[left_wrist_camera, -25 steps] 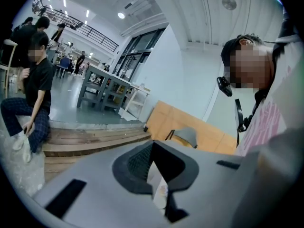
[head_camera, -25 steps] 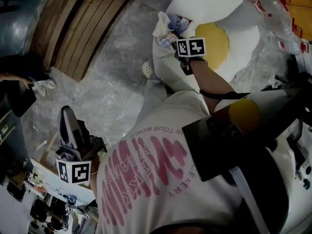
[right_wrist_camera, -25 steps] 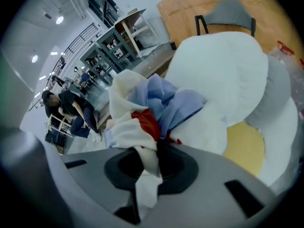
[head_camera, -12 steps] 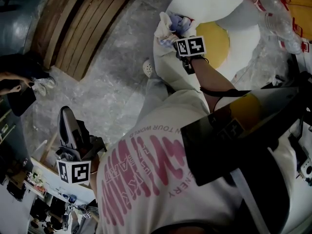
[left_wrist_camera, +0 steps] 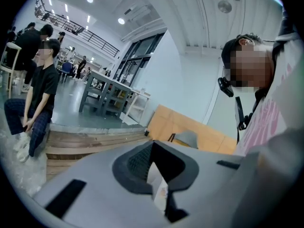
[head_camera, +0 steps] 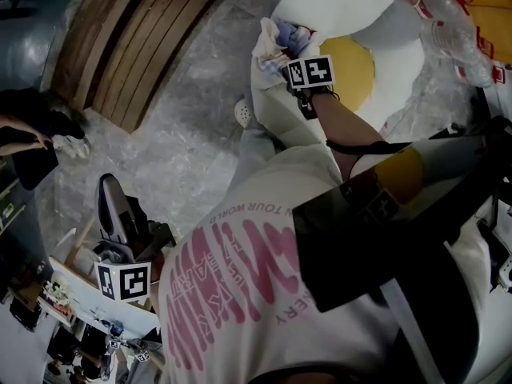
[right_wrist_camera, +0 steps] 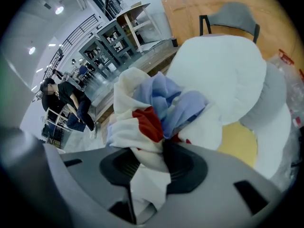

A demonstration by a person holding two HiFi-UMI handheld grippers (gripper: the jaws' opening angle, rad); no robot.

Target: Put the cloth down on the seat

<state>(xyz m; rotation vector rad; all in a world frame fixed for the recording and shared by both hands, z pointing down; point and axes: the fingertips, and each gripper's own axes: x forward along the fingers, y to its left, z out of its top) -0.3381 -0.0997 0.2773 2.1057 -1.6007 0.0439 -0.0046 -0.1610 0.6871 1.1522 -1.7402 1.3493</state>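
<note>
Right tongs [right_wrist_camera: 152, 163] have just been opening. They stand about half apart with the cloth [right_wrist_camera: 152, 108] bunched in the gap, and a tail of it hangs back through the throat. I'd call that slack rather than clamped.

The cloth is a white, blue and red wad. In the head view it [head_camera: 274, 40] sits at the tips of the right tongs [head_camera: 286, 48], over the near white arm of the chair [head_camera: 336, 6]. That puts it beside the yellow seat cushion [head_camera: 352, 69], not over it. In the right gripper view the cushion [right_wrist_camera: 237, 141] lies off to the right and lower than the bundle. I can't tell whether the cloth rests on the arm or hangs from the pads.

Left tongs [left_wrist_camera: 159, 184] are parked low and well apart from the chair, next to the person's shirt in the head view [head_camera: 114, 214]. There is a narrow gap between the pads and I can see nothing gripped in it.

Step in hand looks like the release, so the task is nearly done but the placement is doubtful.

- Next move, option 1: widen fully and back the tongs straight off, so the tail in the throat slides free instead of dragging the wad along.
- Next move, option 2: if the arm doesn't count as seat, re-close and shift the wad over the yellow cushion first.

Risk is that the wad rolls off the rounded arm onto the plastic-covered floor [head_camera: 176, 134].
</note>
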